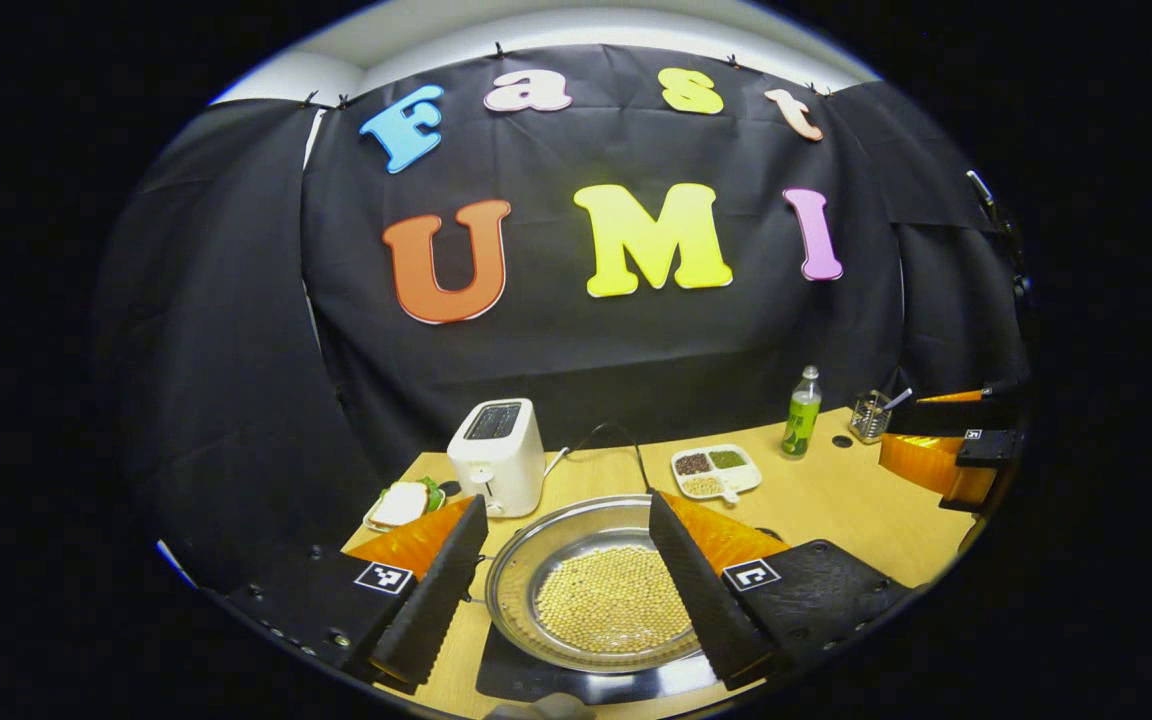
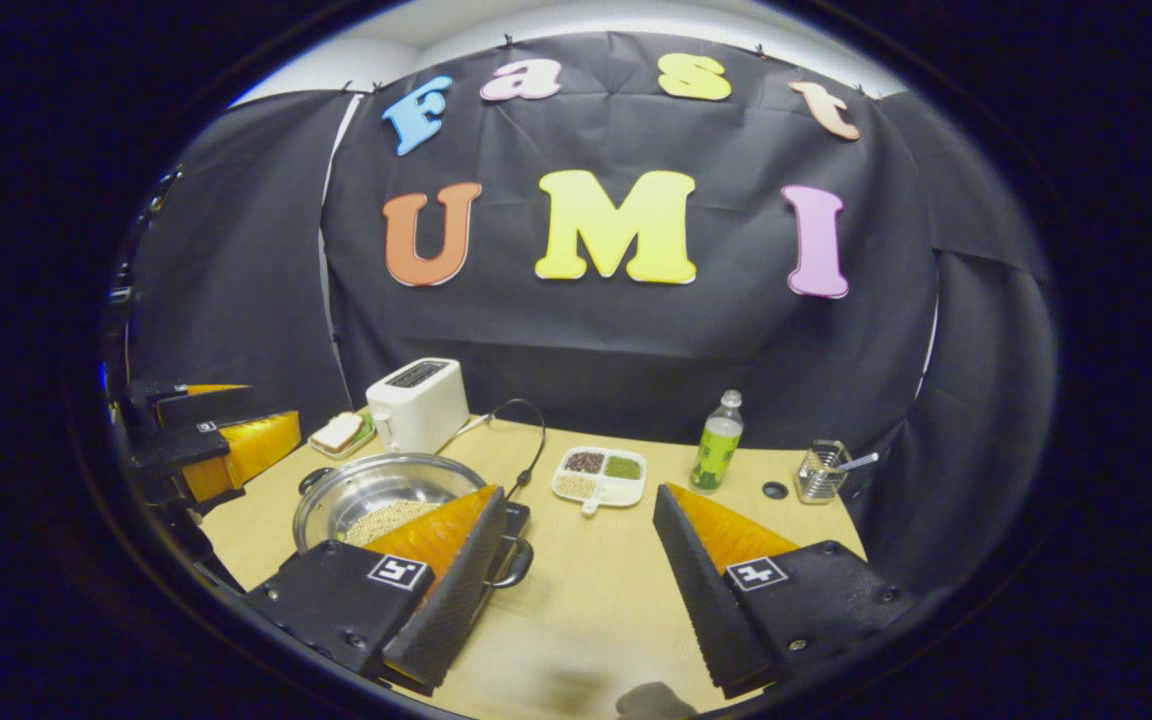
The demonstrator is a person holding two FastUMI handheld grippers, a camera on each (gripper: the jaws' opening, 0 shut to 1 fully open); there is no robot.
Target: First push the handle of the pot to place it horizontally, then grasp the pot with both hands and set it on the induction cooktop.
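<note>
Left tool [image 1: 566,505] closest in the left gripper view: fingers wide apart, straddling the pot [image 1: 596,600], no visible contact with the rim. Right tool [image 2: 578,495] likewise spread, gripping nothing, over bare counter [image 2: 616,590] just beside the pot. Pot toward the front-left of the counter, apparently resting on a dark glossy slab [image 1: 586,685], likely the induction cooktop, though can't confirm full seating. Shallow steel pan, stiff, smooth and probably slippery at the wall; layer of loose beans [image 1: 611,600] inside adds weight and will shift or spill if tilted, so keep level. Best hold: the two loop handles, one per tool, not the thin rim. Near handle [image 2: 516,562] visible in the right gripper view beside the right tool's finger; opposite handle [image 2: 311,480] on the far left side. Handle-to-handle axis looks roughly parallel to the counter's front edge, so close to horizontal; slight skew possible, hard to judge through the fisheye.
</note>
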